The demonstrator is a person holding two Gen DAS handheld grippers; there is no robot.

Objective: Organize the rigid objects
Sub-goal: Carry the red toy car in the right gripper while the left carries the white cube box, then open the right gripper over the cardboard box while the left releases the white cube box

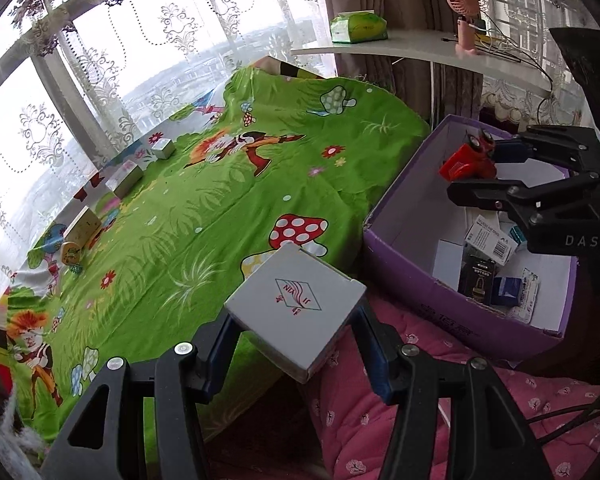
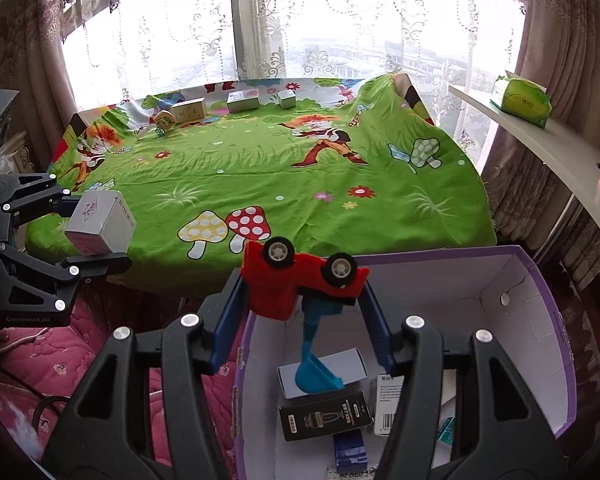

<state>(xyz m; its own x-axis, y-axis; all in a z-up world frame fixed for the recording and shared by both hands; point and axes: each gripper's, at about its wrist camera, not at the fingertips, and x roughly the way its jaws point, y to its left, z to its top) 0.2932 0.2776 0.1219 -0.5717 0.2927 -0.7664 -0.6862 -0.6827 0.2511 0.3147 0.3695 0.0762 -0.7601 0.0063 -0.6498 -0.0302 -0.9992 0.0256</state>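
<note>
My left gripper (image 1: 296, 344) is shut on a grey square box (image 1: 296, 310) with a red logo, held above the near edge of the green-clothed table; it also shows in the right wrist view (image 2: 100, 222). My right gripper (image 2: 304, 300) is shut on a red toy truck (image 2: 300, 278), upside down, wheels up, with a blue scoop (image 2: 316, 372) hanging down. It holds the truck over the purple cardboard box (image 2: 540, 280), also seen in the left wrist view (image 1: 420, 276). The purple box holds several small packets and cartons.
Several small boxes (image 2: 242, 100) and a round tin (image 2: 164, 120) line the far edge of the green cartoon cloth (image 2: 260, 168). A white shelf (image 2: 560, 148) at the right carries a green tissue pack (image 2: 520, 100). A pink quilt (image 1: 440, 400) lies under the purple box.
</note>
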